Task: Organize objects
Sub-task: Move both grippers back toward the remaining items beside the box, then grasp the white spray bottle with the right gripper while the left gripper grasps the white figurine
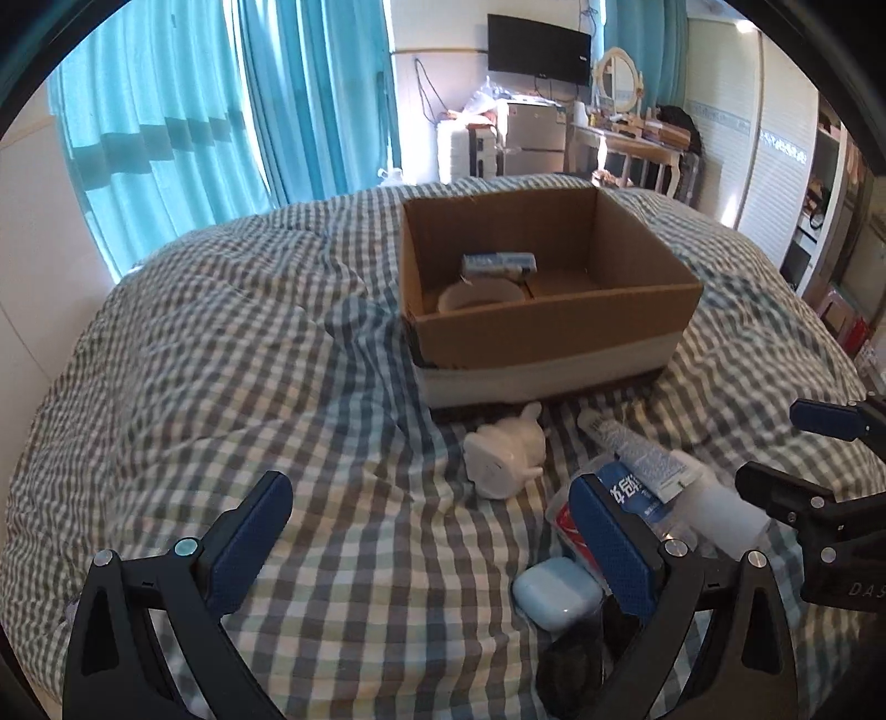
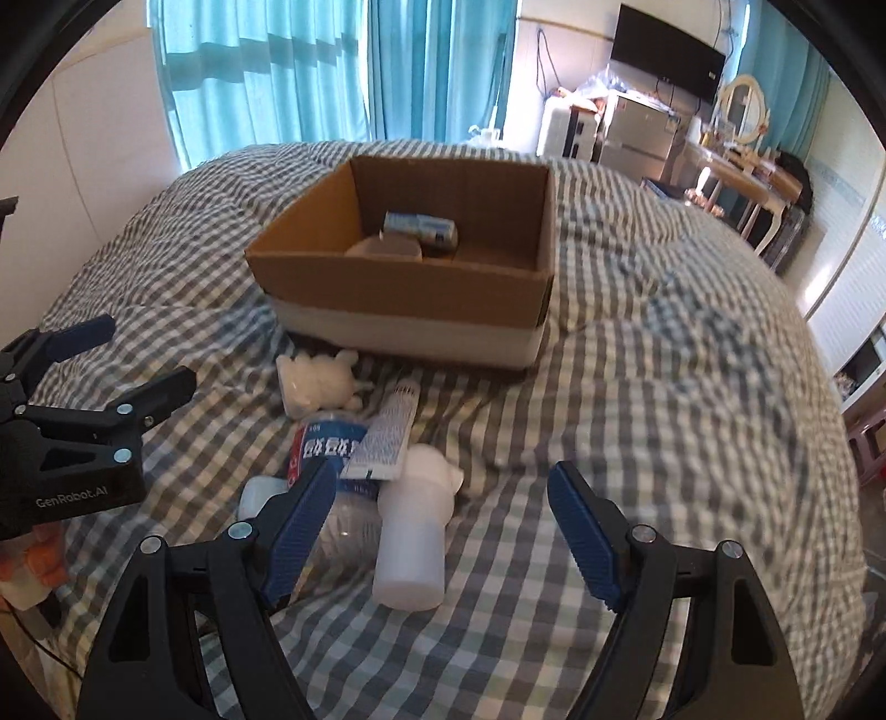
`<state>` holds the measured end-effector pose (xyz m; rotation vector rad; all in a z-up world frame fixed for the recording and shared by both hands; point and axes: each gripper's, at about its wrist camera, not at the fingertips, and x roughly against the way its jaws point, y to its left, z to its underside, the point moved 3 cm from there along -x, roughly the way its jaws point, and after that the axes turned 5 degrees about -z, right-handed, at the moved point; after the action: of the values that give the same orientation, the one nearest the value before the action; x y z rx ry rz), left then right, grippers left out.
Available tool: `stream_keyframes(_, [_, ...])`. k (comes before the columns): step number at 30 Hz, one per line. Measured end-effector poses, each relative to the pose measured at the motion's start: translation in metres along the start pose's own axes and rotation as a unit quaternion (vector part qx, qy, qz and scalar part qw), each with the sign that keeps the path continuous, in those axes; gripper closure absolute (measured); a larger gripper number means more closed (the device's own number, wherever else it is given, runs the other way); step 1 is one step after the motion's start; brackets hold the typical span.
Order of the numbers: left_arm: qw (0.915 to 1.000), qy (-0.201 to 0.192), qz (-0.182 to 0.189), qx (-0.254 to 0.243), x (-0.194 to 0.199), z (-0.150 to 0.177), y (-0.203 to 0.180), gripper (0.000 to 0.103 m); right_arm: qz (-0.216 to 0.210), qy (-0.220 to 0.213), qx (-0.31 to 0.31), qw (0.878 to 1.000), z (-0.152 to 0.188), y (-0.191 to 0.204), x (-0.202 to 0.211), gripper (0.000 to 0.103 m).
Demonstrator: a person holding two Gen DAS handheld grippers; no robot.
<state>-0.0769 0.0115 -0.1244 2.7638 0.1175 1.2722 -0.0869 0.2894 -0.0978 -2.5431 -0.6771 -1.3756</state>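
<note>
A brown cardboard box (image 1: 554, 327) (image 2: 398, 288) sits open on the checked bedspread, with a small blue-white carton (image 1: 498, 265) (image 2: 423, 227) and a round roll (image 1: 482, 299) inside. In front of it lie a white figurine (image 1: 504, 457) (image 2: 321, 382), a tube (image 1: 637, 454) (image 2: 385, 432), a blue-labelled water bottle (image 1: 626, 493) (image 2: 326, 448), a white bottle (image 1: 714, 504) (image 2: 412, 531) and a pale blue earbud case (image 1: 556, 592). My left gripper (image 1: 432, 526) (image 2: 130, 360) hangs open over bare bedspread left of the pile. My right gripper (image 2: 443, 520) (image 1: 786, 448) is open above the white bottle, not touching it.
The bed (image 2: 664, 387) fills both views, with wrinkled cover right of the box. Teal curtains (image 1: 166, 127) hang behind. A fridge (image 1: 534, 138), a dressing table (image 1: 637, 144) and a wall screen (image 1: 537, 50) stand at the far wall. A black object (image 1: 576, 664) lies near the earbud case.
</note>
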Motion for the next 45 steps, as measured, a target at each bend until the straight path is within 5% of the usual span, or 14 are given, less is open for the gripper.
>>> stream_keyframes(21, [0.9981,0.061,-0.004,0.002,-0.058,0.011,-0.003,0.000,0.045,0.077,0.048,0.995,0.009,-0.002,-0.067,0.025])
stream_keyframes(28, [0.9969,0.078,0.001,-0.014,-0.084,0.003,-0.015,0.000,0.009,0.110,0.074,0.991,0.006,0.009,-0.090,0.060])
stream_keyframes(45, [0.9929,0.105,0.053,0.020,-0.141,-0.008,-0.024,0.003,0.023,0.050,0.045,0.997,-0.011,-0.019,-0.043,0.060])
